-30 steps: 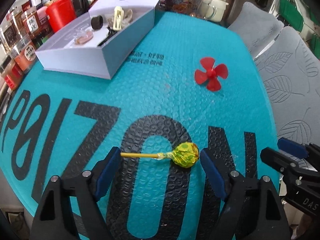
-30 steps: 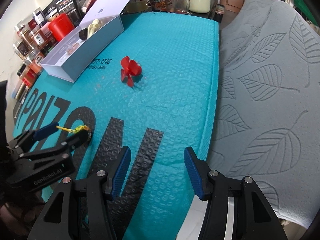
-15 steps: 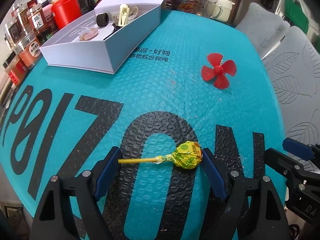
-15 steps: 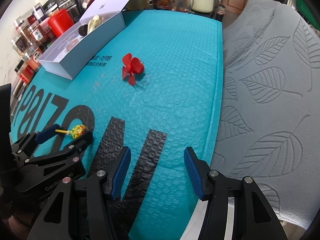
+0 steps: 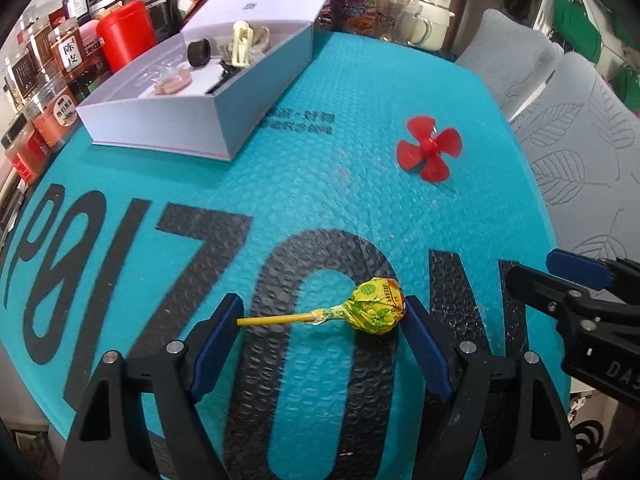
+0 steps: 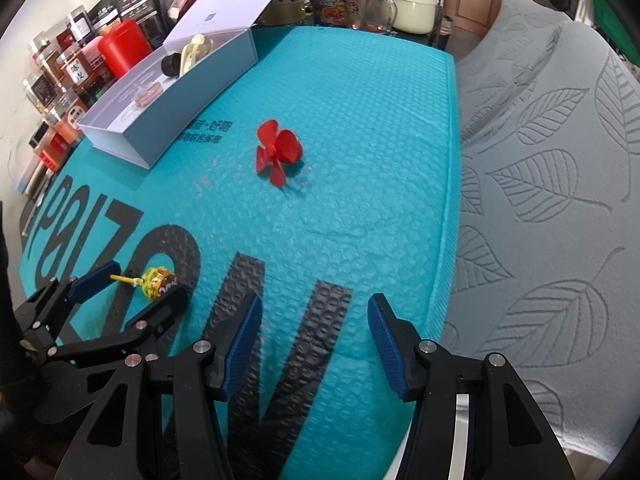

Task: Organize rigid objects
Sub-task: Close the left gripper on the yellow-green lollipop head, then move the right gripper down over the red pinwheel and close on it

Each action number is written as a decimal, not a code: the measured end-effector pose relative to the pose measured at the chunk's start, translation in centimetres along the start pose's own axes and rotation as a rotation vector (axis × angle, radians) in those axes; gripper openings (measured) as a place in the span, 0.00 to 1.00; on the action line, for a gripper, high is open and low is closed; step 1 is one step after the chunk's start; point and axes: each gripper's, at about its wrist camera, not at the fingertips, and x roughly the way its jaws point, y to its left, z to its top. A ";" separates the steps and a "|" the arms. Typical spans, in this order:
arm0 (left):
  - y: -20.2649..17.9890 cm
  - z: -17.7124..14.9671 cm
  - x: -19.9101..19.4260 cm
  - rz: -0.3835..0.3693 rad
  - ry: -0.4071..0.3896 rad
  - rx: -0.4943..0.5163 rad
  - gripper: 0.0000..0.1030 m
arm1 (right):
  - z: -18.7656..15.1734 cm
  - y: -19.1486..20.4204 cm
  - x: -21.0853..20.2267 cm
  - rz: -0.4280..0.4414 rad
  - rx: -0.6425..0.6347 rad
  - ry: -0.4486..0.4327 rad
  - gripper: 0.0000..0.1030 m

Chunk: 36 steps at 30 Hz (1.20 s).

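Observation:
A lollipop (image 5: 374, 306) in a yellow wrapper lies flat on the teal bubble mat (image 5: 320, 128), its stick pointing left. My left gripper (image 5: 320, 312) is open and straddles it lengthwise: the stick's tip reaches the left pad and the head sits against the right pad. The right wrist view shows that same left gripper (image 6: 146, 282) low over the lollipop (image 6: 158, 280). A red propeller (image 5: 430, 154) lies further back on the mat. My right gripper (image 6: 314, 304) is open with nothing between its fingers, near the mat's right edge.
An open white box (image 5: 160, 136) at the back left holds several small items, its lid standing up behind. Jars and a red canister (image 5: 126, 40) line the left edge. A grey leaf-patterned cushion (image 6: 540, 200) borders the mat on the right; cups and a kettle stand behind.
The left gripper has edged forward, so the lollipop now sits between its pads with both ends at them instead of just ahead of the tips. The right gripper has kept still.

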 end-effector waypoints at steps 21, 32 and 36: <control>4.7 4.9 -0.4 0.035 -0.055 -0.004 0.78 | 7.0 1.6 4.0 0.020 -0.010 -0.107 0.61; 6.3 6.2 1.4 0.025 -0.026 -0.015 0.78 | 8.2 2.1 6.5 0.001 0.004 -0.093 0.61; 6.6 6.4 1.8 0.027 -0.018 -0.017 0.78 | 8.0 2.2 6.9 -0.034 0.014 -0.113 0.35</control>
